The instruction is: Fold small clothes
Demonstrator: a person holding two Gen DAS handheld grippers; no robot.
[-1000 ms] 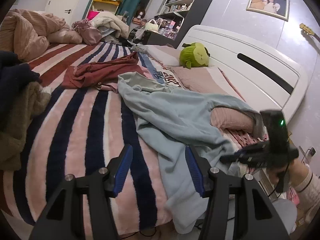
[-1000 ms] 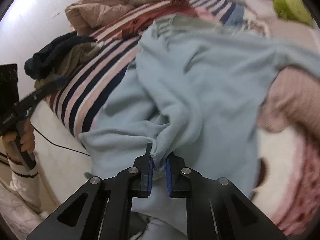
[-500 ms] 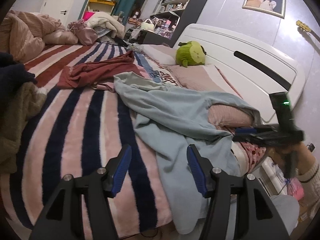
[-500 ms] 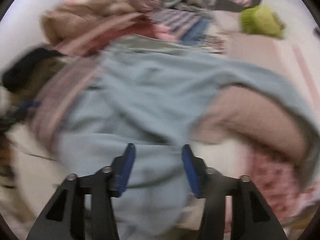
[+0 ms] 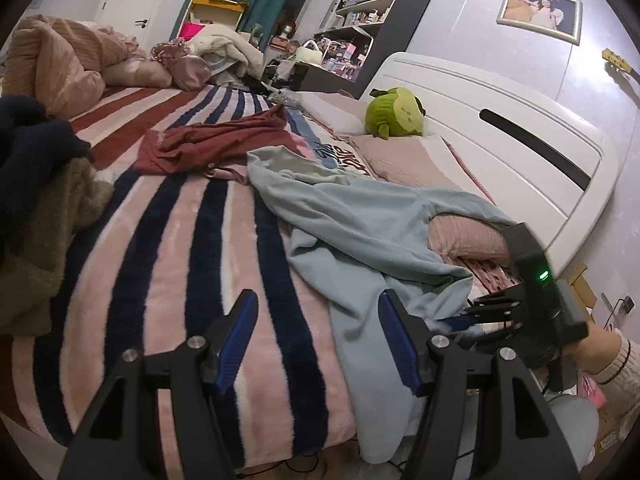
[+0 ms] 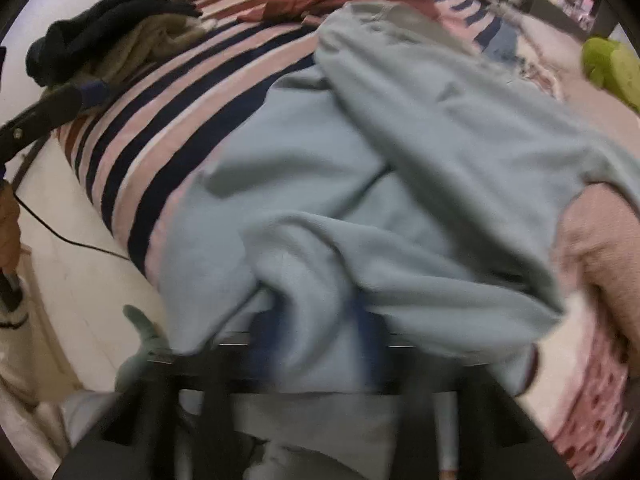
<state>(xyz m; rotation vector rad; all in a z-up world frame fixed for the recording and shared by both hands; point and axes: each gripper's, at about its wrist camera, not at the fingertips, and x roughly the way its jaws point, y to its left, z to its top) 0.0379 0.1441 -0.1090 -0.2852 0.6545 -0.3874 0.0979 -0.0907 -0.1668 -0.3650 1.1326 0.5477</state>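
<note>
Across striped plush blanket, soft pale-blue fleece garment lies rumpled.

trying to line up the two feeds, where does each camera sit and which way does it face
Left wrist: sits on the left gripper, looking slightly down along the striped blanket toward the headboard; its own opening fingers hold nothing, and the right gripper shows.
Right wrist: on the right gripper, tilted steeply down at the light blue garment; its blurred fingers are closing in the cloth.
Shared: the garment, blanket, green plush and dark clothes pile.
</note>
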